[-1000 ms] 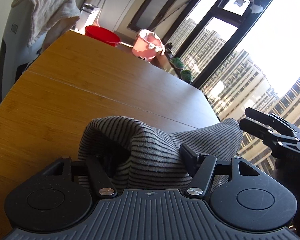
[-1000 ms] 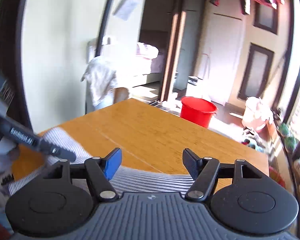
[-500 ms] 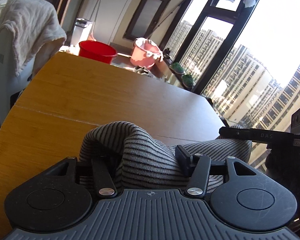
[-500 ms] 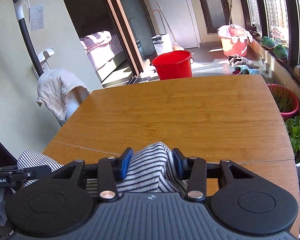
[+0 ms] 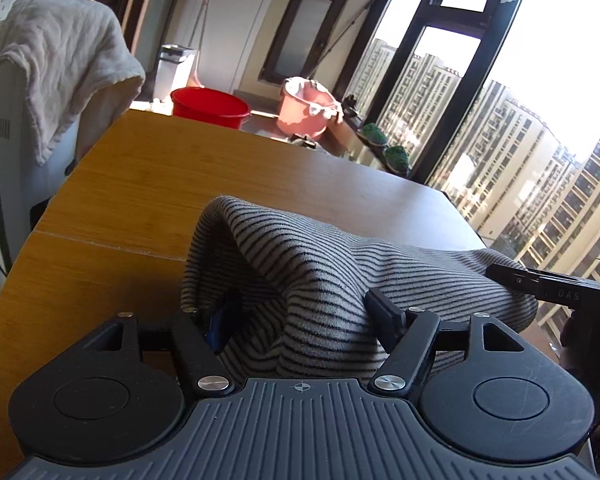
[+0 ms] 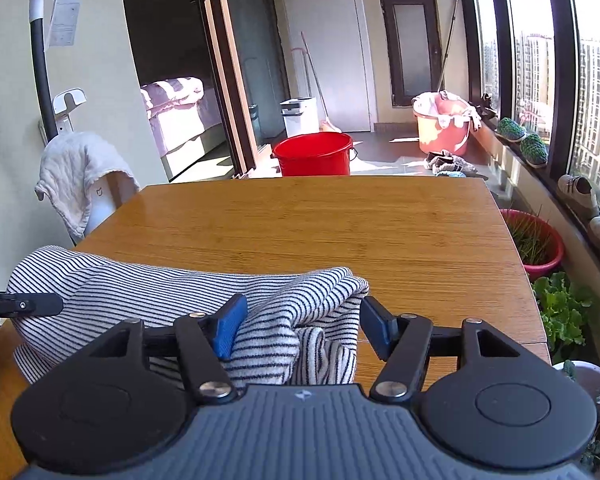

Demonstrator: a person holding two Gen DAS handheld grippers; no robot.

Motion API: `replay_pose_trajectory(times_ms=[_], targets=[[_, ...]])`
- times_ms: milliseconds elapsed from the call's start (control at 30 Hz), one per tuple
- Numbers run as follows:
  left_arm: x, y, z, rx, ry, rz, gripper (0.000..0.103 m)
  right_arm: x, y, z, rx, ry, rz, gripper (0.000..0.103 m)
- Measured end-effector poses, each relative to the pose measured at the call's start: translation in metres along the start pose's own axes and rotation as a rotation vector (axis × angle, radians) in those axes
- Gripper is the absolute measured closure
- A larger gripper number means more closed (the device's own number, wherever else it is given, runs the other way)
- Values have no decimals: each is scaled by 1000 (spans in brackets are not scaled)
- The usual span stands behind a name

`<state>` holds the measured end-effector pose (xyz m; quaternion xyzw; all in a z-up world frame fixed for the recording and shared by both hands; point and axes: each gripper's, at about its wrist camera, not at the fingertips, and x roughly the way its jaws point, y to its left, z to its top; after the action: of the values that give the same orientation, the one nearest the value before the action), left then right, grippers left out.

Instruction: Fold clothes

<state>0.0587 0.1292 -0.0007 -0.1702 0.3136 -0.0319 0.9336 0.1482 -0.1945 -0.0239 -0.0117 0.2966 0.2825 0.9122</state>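
You have one striped garment (image 6: 148, 284), white with thin dark stripes, bunched into a soft ridge across the near edge. Its folded hump (image 5: 236, 224) peaks toward 11 o'clock in your left view; loose folds droop at 6 o'clock.

A sunlit room with cream walls. A wooden bench (image 6: 300, 220) fills the middle. Beyond it on the floor stand a red bucket (image 6: 314, 154), a pink tub (image 6: 444, 126) and a white bin (image 6: 300, 116). A white towel (image 6: 74, 172) drapes a chair at left. Tall dark-framed windows (image 6: 540, 68) at right show apartment towers.
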Motion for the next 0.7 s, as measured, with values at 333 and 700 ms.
replay_pose_trajectory(times_ms=[333,700], targets=[[0,-2,2,7,-3,20,25,-45,32,2,-120,-153,2,42],[-50,10,19,-50,-78,34,17,-8,19,-38,18,59,27,24]])
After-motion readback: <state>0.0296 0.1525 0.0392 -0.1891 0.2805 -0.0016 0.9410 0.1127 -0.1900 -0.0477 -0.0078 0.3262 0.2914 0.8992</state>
